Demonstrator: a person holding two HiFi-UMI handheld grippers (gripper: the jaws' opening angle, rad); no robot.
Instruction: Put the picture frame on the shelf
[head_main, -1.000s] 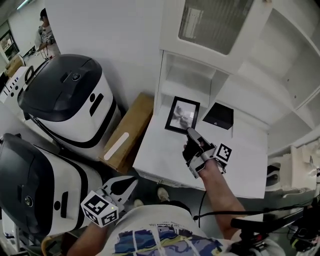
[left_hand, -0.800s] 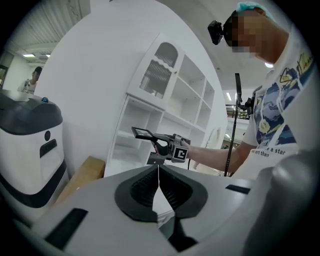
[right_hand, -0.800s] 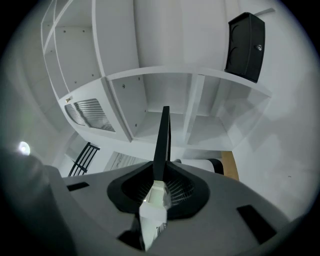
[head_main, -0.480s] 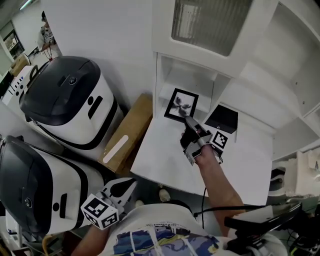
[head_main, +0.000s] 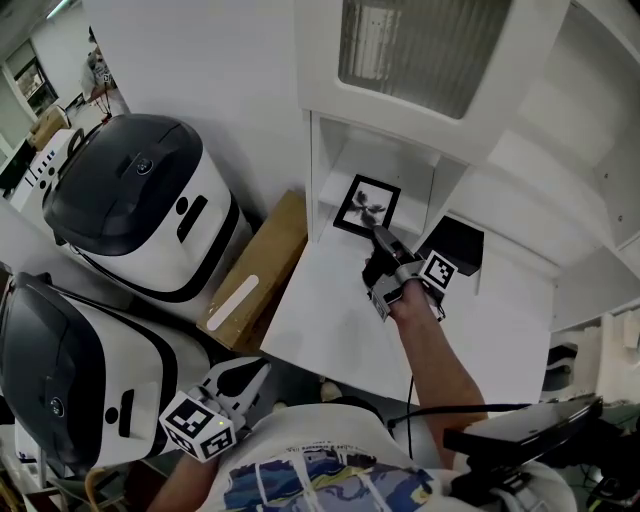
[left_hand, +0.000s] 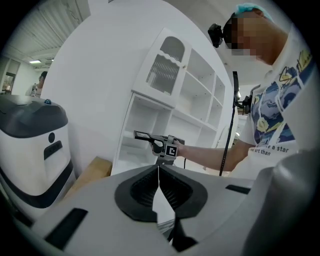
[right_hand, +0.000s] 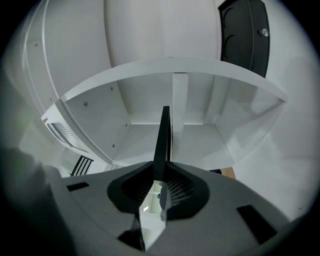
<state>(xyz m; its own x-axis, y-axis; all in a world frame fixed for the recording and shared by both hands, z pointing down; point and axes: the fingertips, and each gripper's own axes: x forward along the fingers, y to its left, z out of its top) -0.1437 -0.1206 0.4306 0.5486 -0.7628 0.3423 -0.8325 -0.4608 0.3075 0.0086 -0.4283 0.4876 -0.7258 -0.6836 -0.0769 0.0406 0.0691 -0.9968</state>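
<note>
The black picture frame (head_main: 367, 207) holds a pale flower print and hangs at the mouth of the white shelf's (head_main: 330, 310) lower left cubby. My right gripper (head_main: 383, 240) is shut on the frame's near edge. In the right gripper view the frame (right_hand: 162, 137) stands edge-on between the jaws, with the cubby's back wall beyond it. The left gripper view shows the frame (left_hand: 142, 135) out ahead of the right gripper (left_hand: 157, 144). My left gripper (head_main: 250, 375) is low at the bottom left, shut and holding nothing, its tips (left_hand: 158, 167) touching.
A second black frame (head_main: 455, 245) stands on the shelf to the right of the cubby. A glass-fronted cabinet door (head_main: 410, 50) hangs above. A cardboard box (head_main: 255, 270) leans at the shelf's left side. Two big white-and-black appliances (head_main: 140, 200) (head_main: 60, 370) stand at left.
My right gripper has carried the picture frame away from me and up, from over the shelf's flat top to the cubby's mouth. The left gripper has hardly moved.
</note>
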